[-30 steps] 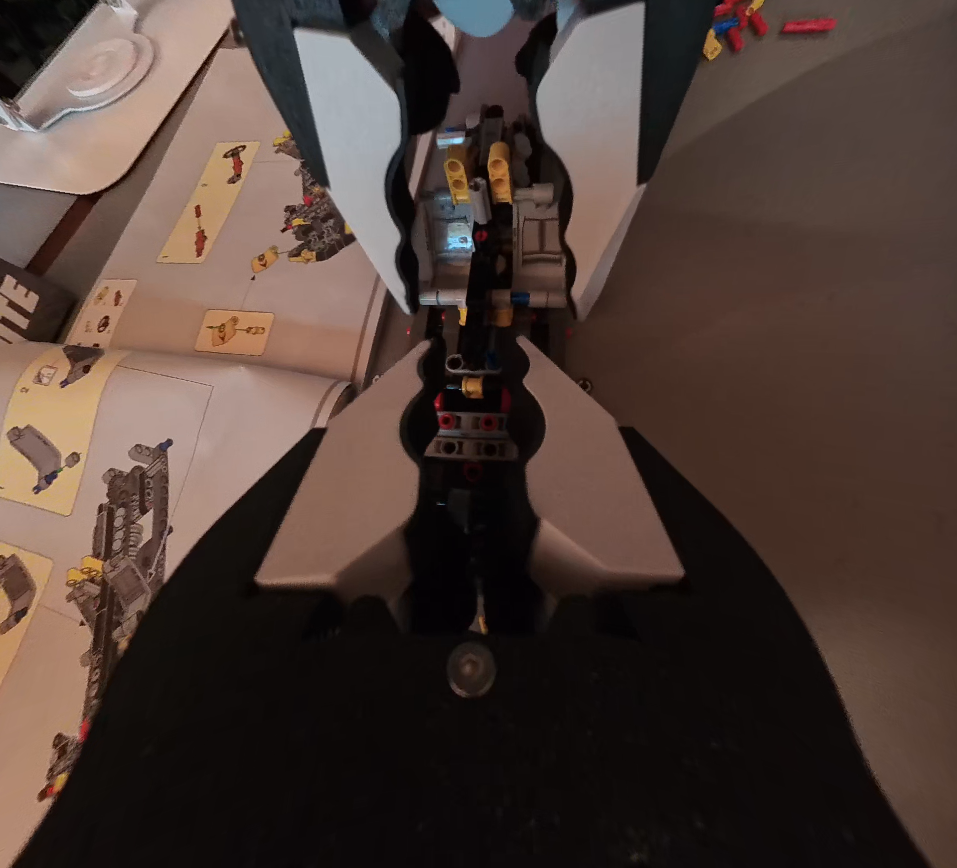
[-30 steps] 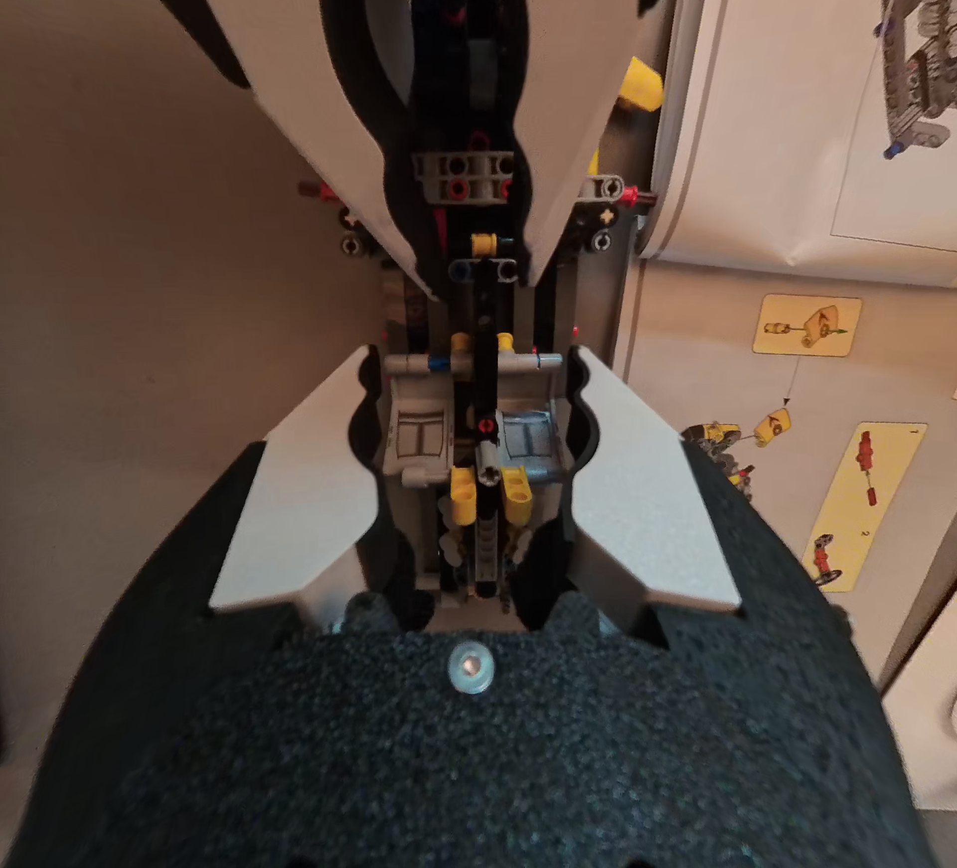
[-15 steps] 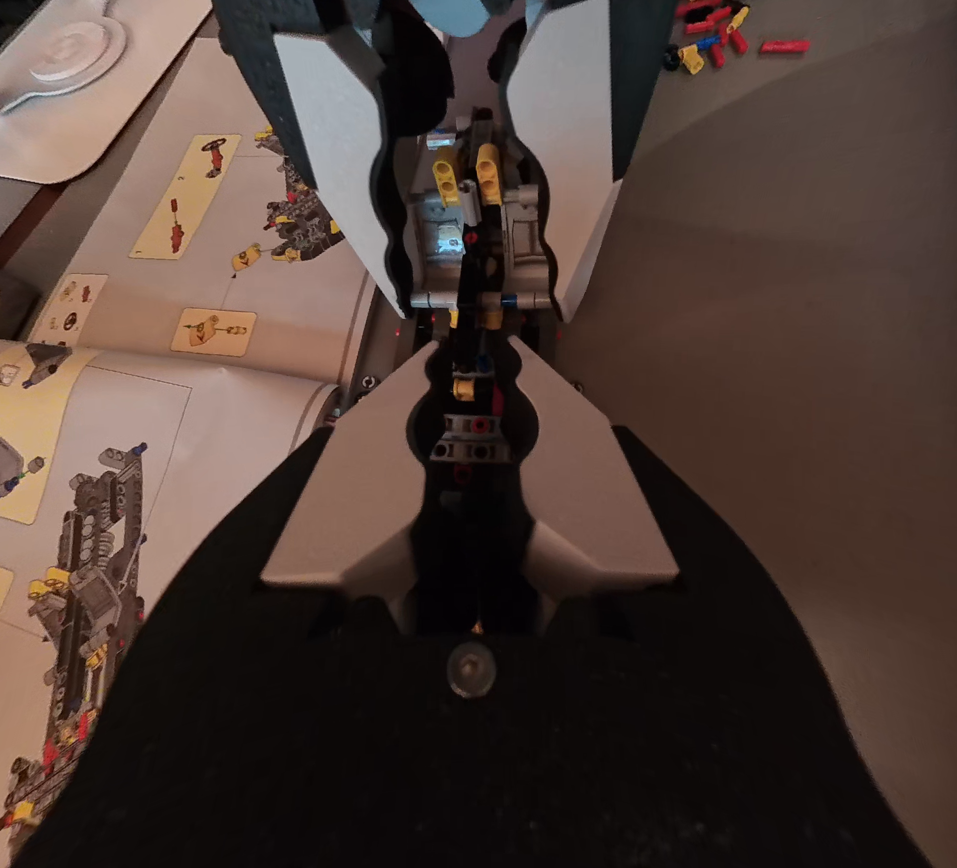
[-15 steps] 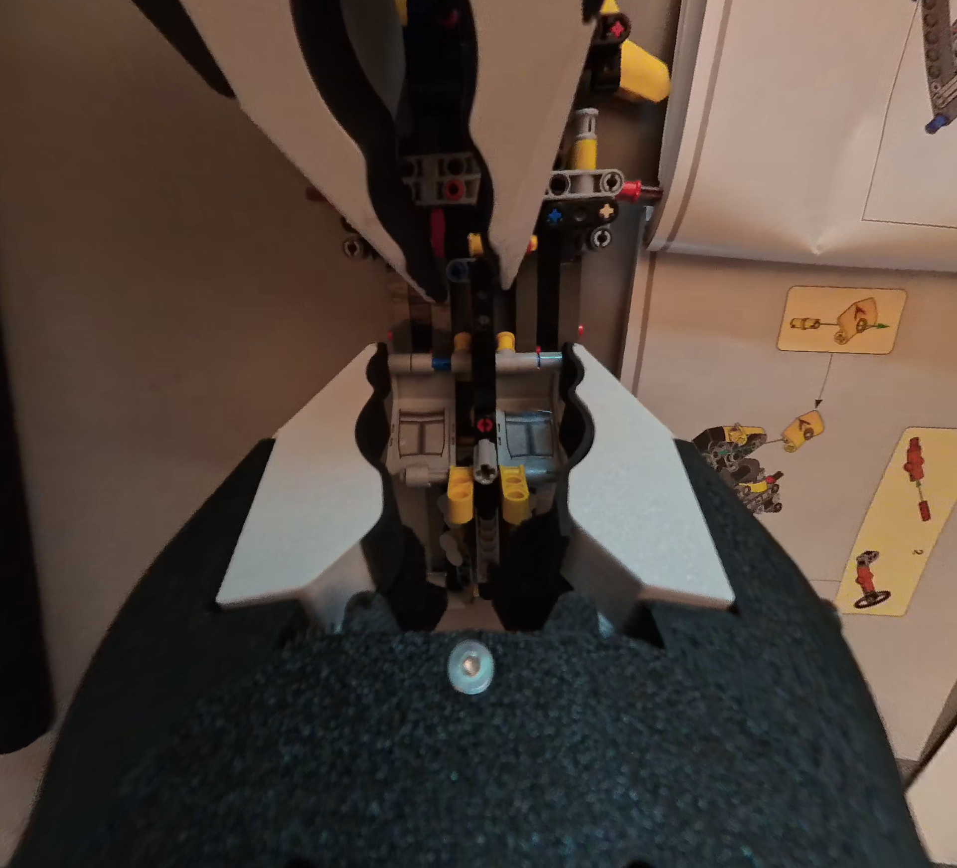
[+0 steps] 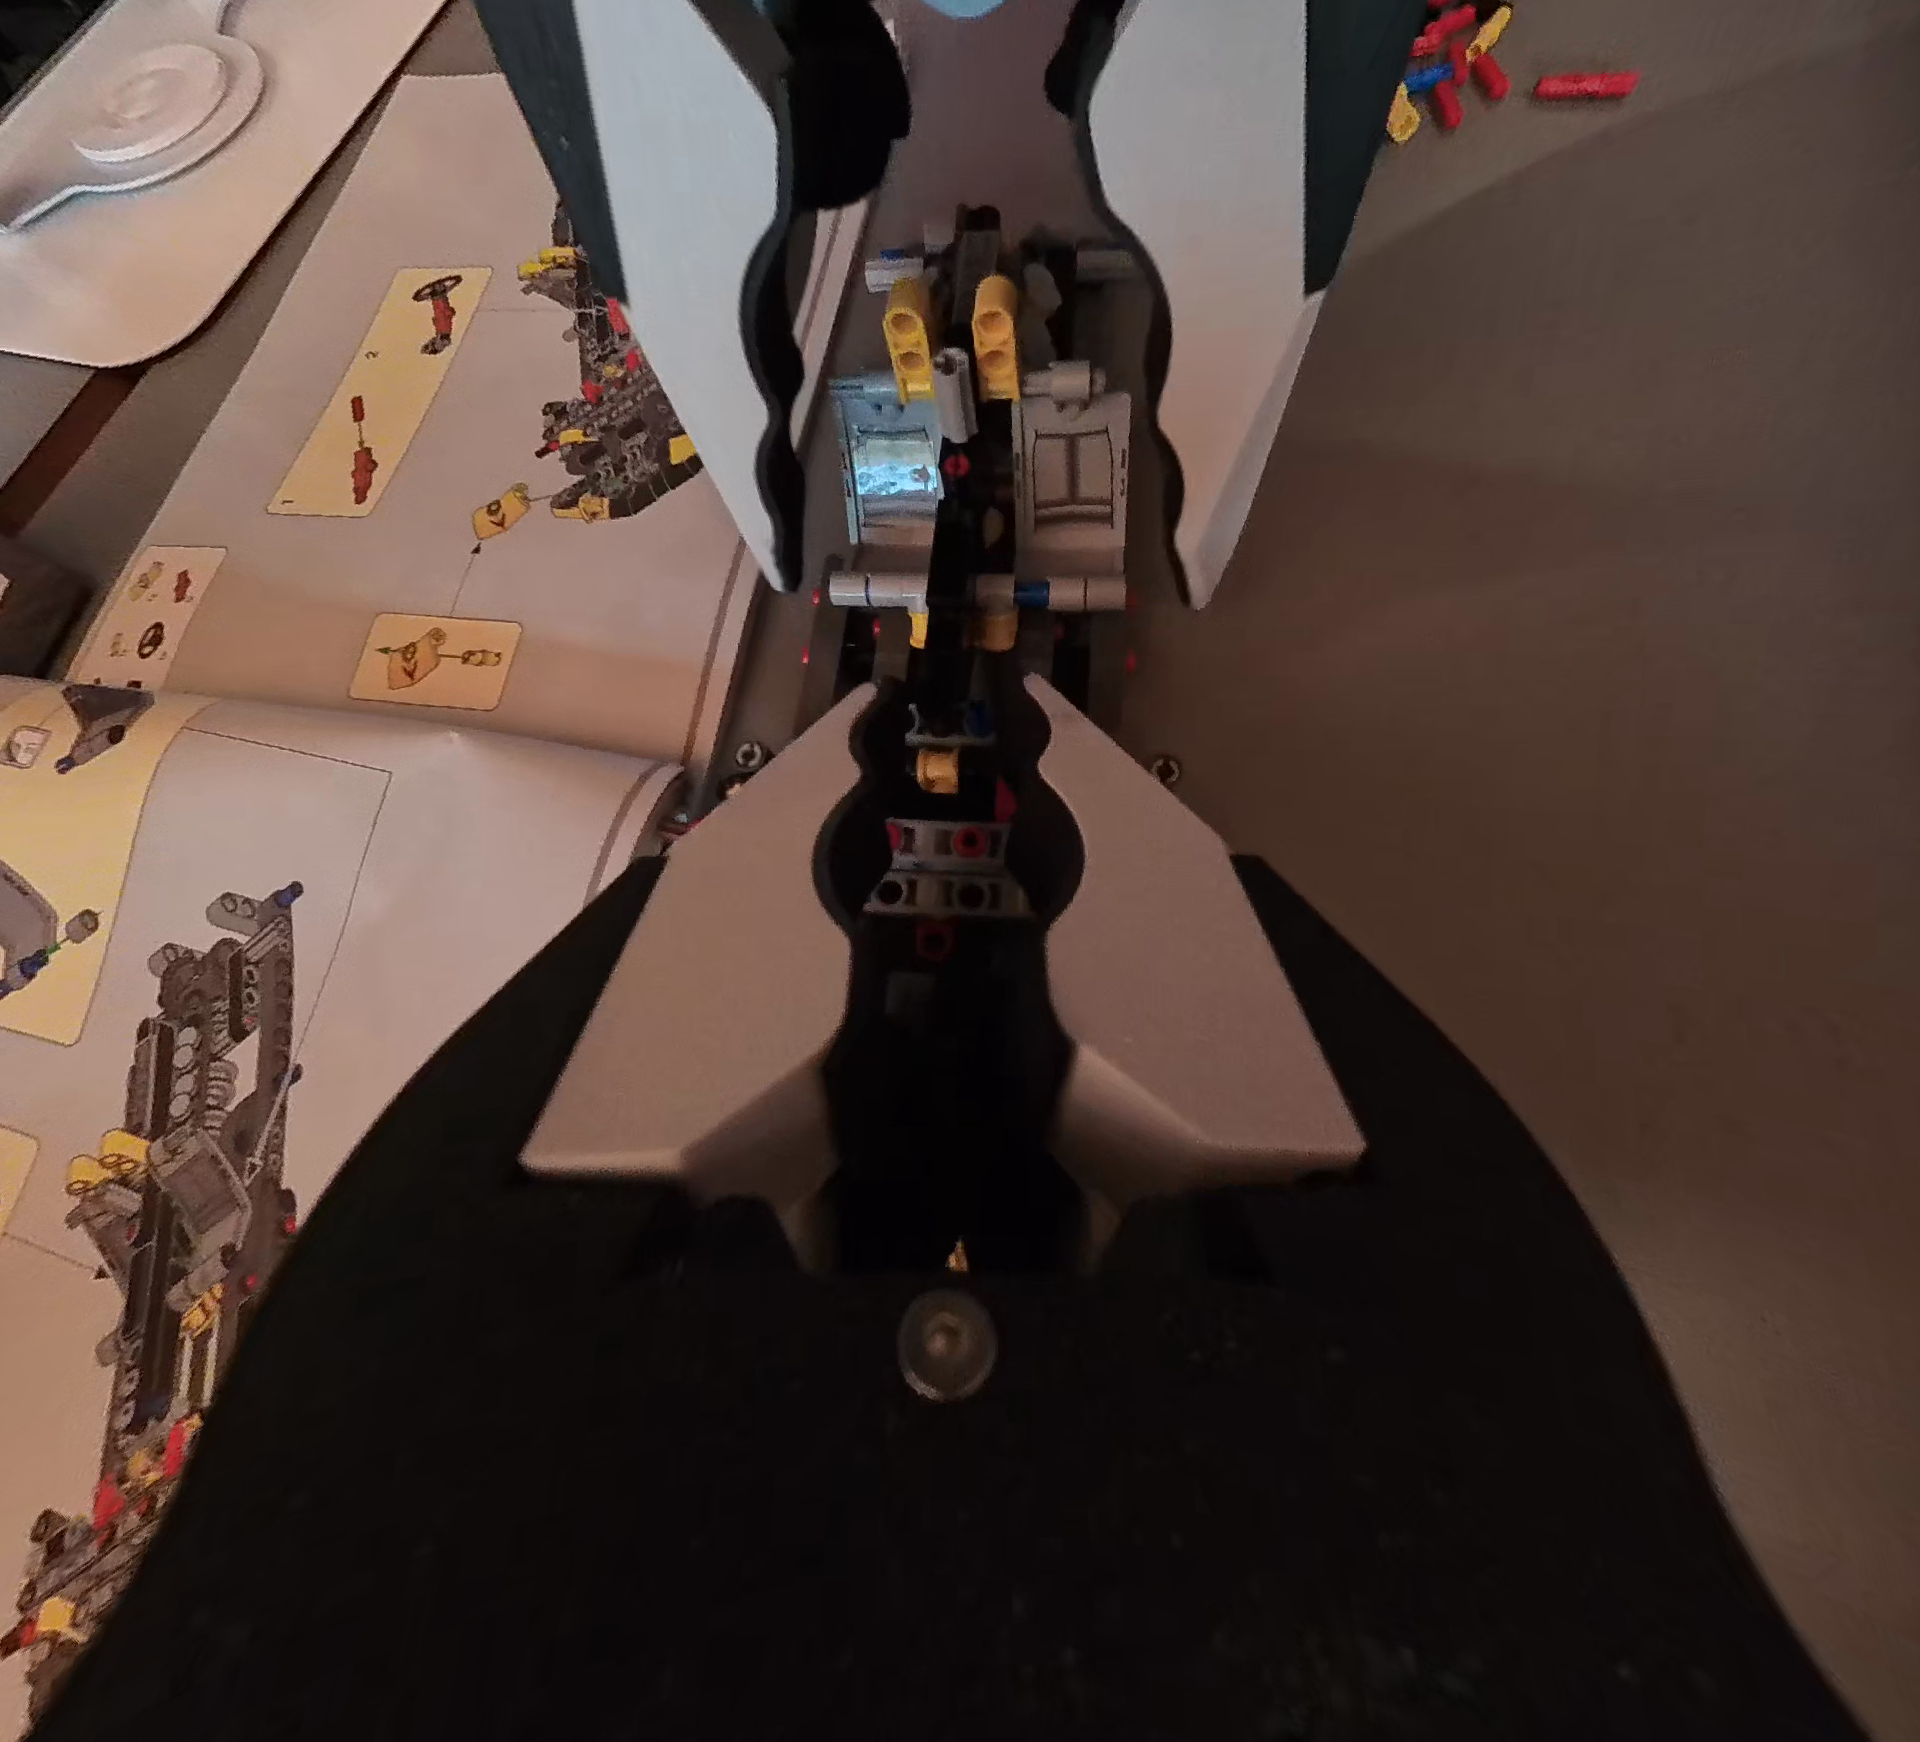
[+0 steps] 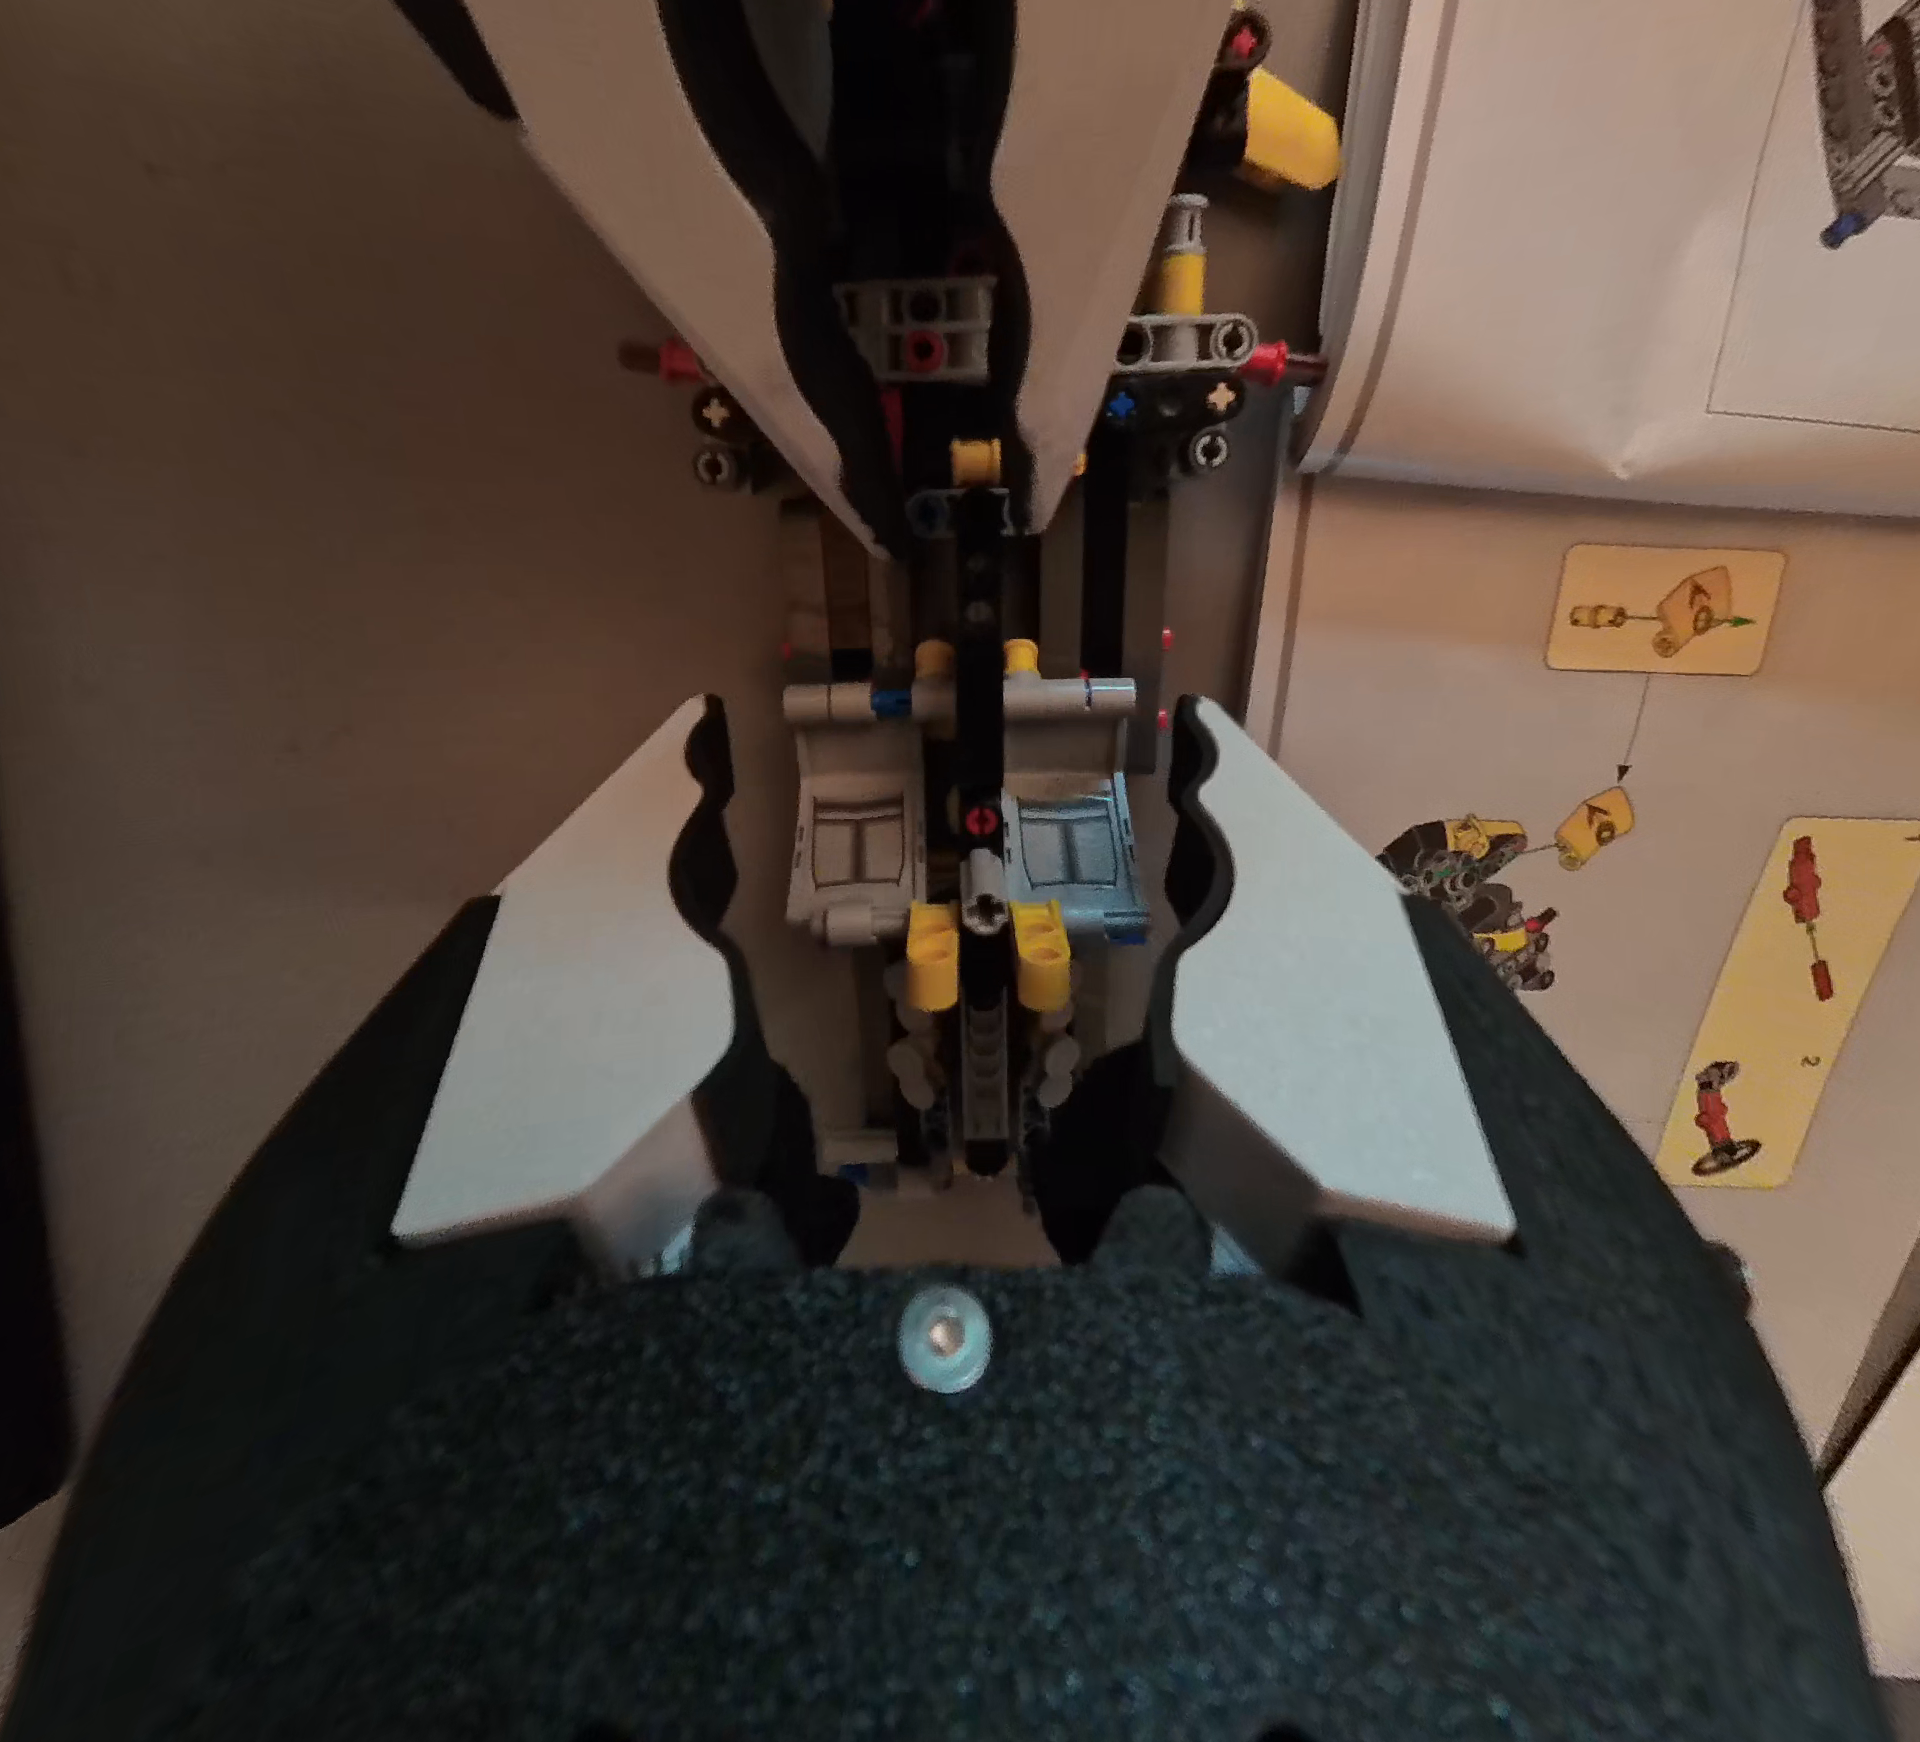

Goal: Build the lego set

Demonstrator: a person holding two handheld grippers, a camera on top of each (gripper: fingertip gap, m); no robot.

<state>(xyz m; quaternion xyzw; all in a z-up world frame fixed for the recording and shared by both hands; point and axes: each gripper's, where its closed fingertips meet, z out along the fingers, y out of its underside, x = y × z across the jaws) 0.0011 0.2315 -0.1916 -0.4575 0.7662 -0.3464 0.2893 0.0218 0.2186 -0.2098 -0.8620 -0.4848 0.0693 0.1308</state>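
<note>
Left gripper: jaws clenched on lego chassis | right gripper: jaws released, now wider around seats | regrip pending.

A smooth, matte beige tabletop fills the scene under dim, warm light, brighter toward its far edge. A white plastic stand with a round base rests on a pale grey mat at the tabletop's far left corner.
</note>
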